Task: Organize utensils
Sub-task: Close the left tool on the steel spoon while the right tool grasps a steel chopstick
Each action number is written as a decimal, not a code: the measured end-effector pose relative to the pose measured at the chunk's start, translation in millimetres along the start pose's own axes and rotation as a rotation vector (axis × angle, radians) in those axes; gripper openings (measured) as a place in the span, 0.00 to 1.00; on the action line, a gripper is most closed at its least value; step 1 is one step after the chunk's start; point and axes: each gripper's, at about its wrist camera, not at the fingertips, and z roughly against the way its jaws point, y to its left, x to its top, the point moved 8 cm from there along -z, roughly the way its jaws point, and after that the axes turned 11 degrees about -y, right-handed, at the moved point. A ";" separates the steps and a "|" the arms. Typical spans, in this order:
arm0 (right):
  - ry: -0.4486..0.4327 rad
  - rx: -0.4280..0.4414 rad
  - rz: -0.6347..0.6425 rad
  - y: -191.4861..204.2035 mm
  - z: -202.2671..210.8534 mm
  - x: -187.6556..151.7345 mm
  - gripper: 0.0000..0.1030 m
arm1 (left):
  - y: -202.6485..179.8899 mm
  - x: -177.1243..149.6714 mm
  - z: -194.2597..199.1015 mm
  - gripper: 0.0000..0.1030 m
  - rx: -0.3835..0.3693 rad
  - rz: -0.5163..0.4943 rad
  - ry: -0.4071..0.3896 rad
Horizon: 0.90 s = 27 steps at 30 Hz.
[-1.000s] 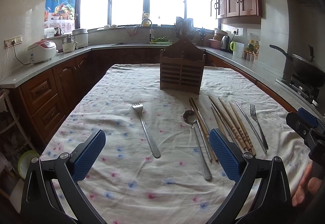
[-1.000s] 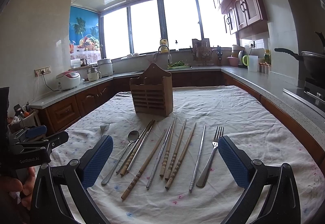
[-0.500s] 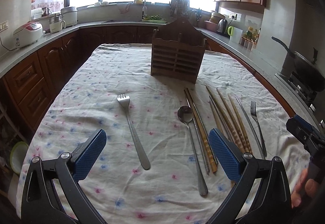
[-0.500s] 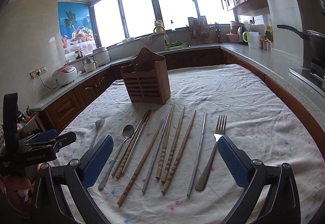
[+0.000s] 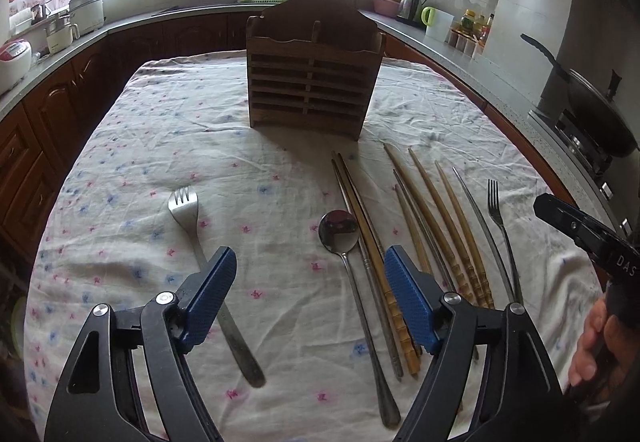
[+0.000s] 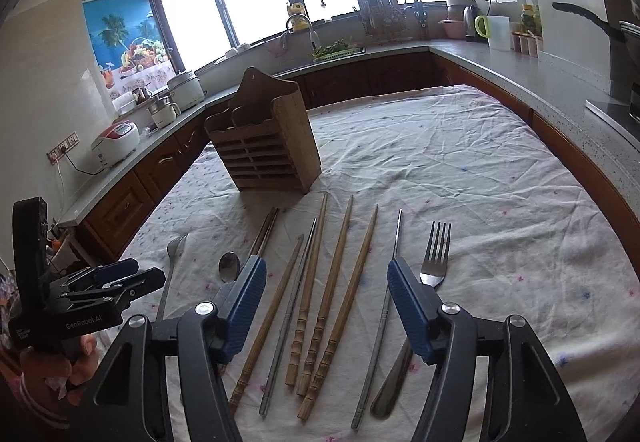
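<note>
Counters ring the table; a rice cooker [image 6: 116, 141] sits far left, a pan [image 5: 600, 109] far right. A wooden rack [image 5: 314, 81] stands upright mid-cloth [image 5: 180, 121], beyond all utensils.

Our left gripper [image 5: 310, 282] hovers with jaws closing, nothing pinched: one fork [image 5: 208, 266] lies under its left pad, a spoon [image 5: 348, 274] between the pads.

Our right gripper [image 6: 326, 294] also hovers, jaws closing on nothing. Chopsticks [image 6: 316, 302] lie in a row between its pads, a second fork [image 6: 434, 262] just right of them.
</note>
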 end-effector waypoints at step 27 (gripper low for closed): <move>0.197 -0.087 -0.050 -48.1 -87.1 -10.0 0.33 | -22.2 -5.5 -85.5 0.30 -0.158 -0.054 0.197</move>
